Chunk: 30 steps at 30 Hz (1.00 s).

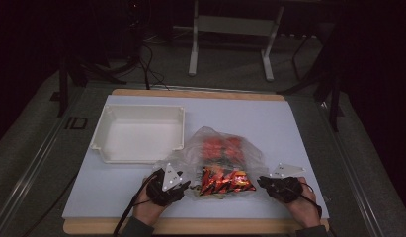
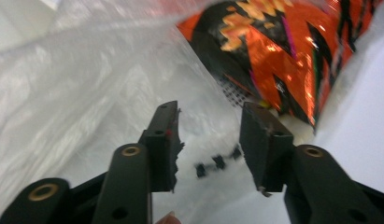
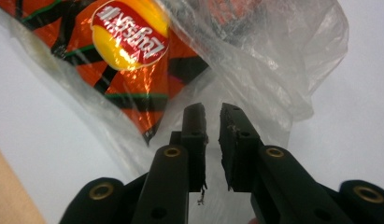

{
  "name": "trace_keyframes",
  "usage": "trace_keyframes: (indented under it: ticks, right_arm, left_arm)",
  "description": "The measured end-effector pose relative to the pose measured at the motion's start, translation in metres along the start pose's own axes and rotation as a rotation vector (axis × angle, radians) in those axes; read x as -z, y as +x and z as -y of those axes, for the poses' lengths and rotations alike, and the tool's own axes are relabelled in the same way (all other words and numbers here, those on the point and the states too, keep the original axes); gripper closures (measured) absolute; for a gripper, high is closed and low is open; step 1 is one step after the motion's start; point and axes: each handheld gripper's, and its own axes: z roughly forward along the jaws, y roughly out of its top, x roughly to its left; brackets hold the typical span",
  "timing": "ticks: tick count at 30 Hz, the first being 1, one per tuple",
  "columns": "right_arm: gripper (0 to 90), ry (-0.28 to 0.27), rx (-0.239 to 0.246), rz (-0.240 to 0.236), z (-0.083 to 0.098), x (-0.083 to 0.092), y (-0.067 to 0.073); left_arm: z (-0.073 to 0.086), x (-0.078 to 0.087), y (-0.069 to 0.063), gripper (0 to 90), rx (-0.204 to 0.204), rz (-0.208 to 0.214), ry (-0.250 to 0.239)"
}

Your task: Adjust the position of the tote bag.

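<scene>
Clear plastic bag (image 1: 225, 153) of orange snack packets (image 1: 225, 180) lies mid-tabletop (image 1: 289, 123); the white tray (image 1: 139, 133) at its 10 o'clock holds nothing, so unpacking looks barely begun. Left gripper (image 2: 208, 135) stands apart over the film; right gripper (image 3: 212, 140) is nearly together, gripping nothing.

My recording bench, probably a lab

I work at a pale board (image 1: 141, 197) on carpet; at twelve o'clock, a white stand frame (image 1: 230, 29) and cables (image 1: 146, 64) in dim surroundings.

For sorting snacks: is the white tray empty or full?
Empty. The white tray shows a bare floor; the orange snack packets lie inside the clear plastic bag.
</scene>
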Motion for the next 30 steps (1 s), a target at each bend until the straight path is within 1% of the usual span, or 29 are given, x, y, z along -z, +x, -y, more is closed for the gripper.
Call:
trace_keyframes:
  ticks: [1, 2, 3, 4, 6, 9, 12, 14, 16, 17, 18, 20, 21, 23, 25, 28, 29, 30]
  right_arm:
    - [78.8, 0.000, 0.001, 0.000, -0.001, -0.001, 0.000]
    - [77.7, 0.001, -0.003, 0.002, -0.002, -0.003, -0.001]
    - [76.5, 0.002, -0.001, 0.011, -0.003, -0.006, -0.001]
    - [76.1, 0.008, -0.001, 0.017, -0.005, -0.008, -0.001]
    - [75.1, 0.010, 0.004, 0.028, -0.007, -0.011, 0.000]
    - [71.7, 0.003, 0.008, 0.064, -0.013, -0.016, -0.001]
    - [68.5, -0.014, -0.001, 0.090, -0.020, -0.017, -0.003]
    - [65.5, -0.025, -0.017, 0.112, -0.025, -0.018, -0.006]
    - [62.9, -0.033, -0.031, 0.122, -0.028, -0.019, -0.008]
    - [61.8, -0.035, -0.038, 0.126, -0.031, -0.019, -0.009]
    - [61.2, -0.037, -0.040, 0.130, -0.032, -0.020, -0.010]
    - [58.5, -0.040, -0.045, 0.143, -0.034, -0.022, -0.012]
    - [57.4, -0.040, -0.050, 0.149, -0.035, -0.023, -0.013]
    - [55.0, -0.044, -0.058, 0.164, -0.038, -0.024, -0.015]
    - [52.3, -0.054, -0.064, 0.175, -0.040, -0.025, -0.016]
    - [47.4, -0.064, -0.069, 0.198, -0.045, -0.027, -0.018]
    - [46.3, -0.068, -0.077, 0.204, -0.047, -0.027, -0.018]
    - [45.9, -0.071, -0.082, 0.208, -0.049, -0.028, -0.019]
  left_arm:
    - [-0.002, -0.002, 0.001, 55.3, 0.005, -0.006, 0.009]
    - [-0.005, -0.004, 0.002, 54.5, 0.022, -0.017, 0.005]
    - [-0.008, -0.005, 0.003, 53.4, 0.027, -0.018, 0.006]
    - [-0.011, -0.008, 0.003, 52.6, 0.029, -0.020, 0.019]
    - [-0.015, -0.012, 0.004, 51.3, 0.028, -0.037, 0.039]
    - [-0.023, -0.016, 0.004, 47.3, 0.023, -0.063, 0.037]
    - [-0.032, -0.018, 0.005, 44.5, 0.011, -0.089, 0.027]
    - [-0.037, -0.020, 0.007, 43.1, 0.002, -0.106, 0.025]
    - [-0.041, -0.023, 0.009, 41.6, 0.001, -0.123, 0.023]
    - [-0.042, -0.024, 0.011, 41.4, -0.004, -0.125, 0.027]
    - [-0.043, -0.025, 0.011, 41.3, 0.003, -0.123, 0.018]
    - [-0.045, -0.029, 0.015, 40.7, 0.004, -0.140, 0.020]
    - [-0.046, -0.030, 0.017, 40.6, 0.007, -0.140, 0.019]
    - [-0.049, -0.031, 0.020, 39.8, 0.016, -0.150, 0.013]
    - [-0.053, -0.032, 0.023, 39.1, 0.031, -0.146, -0.002]
    - [-0.059, -0.034, 0.023, 37.3, 0.034, -0.146, -0.017]
    - [-0.062, -0.035, 0.023, 36.3, 0.030, -0.154, -0.018]
    - [-0.064, -0.037, 0.022, 35.7, 0.026, -0.151, -0.019]
